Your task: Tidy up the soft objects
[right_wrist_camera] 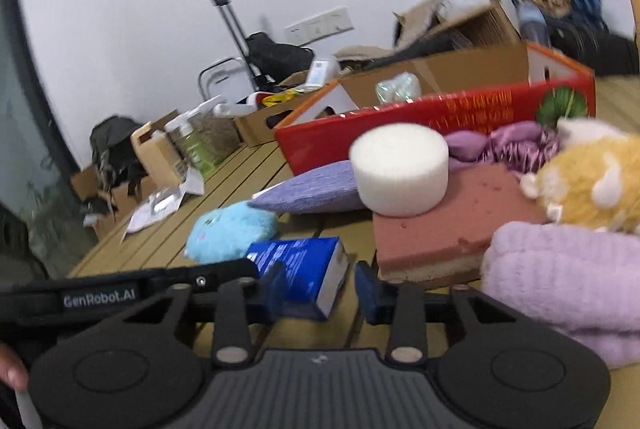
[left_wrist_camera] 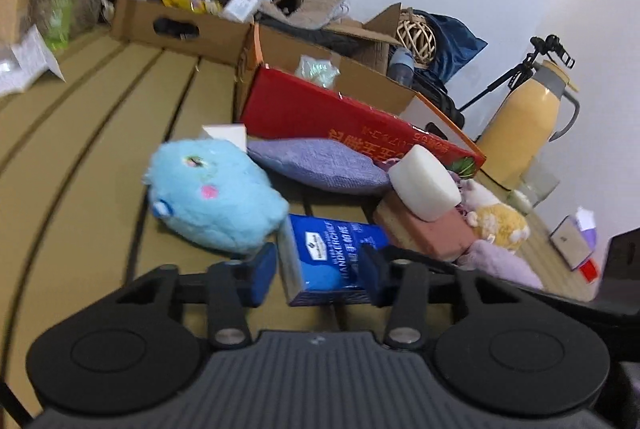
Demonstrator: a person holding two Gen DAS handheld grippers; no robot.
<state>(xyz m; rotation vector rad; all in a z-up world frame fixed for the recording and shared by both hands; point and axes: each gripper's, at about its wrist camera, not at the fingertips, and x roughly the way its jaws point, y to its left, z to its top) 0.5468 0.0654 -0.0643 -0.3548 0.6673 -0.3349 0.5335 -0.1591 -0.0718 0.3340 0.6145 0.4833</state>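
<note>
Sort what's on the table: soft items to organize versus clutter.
Job:
blue plush toy
purple pillow
white sponge
pink foam block
yellow plush toy
lilac towel
tissue pack

Clutter:
red box
thermos jug
spray bottle

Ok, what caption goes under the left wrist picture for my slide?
Open left gripper lined up on the blue tissue pack, with the blue plush toy beside it on the slatted table.

Fluffy blue plush toy (left_wrist_camera: 212,189), woven lilac cloth cushion (left_wrist_camera: 320,165), porous white foam block (right_wrist_camera: 402,169), glossy red cardboard box (left_wrist_camera: 340,117), slatted matt wooden counter (left_wrist_camera: 100,117).
</note>
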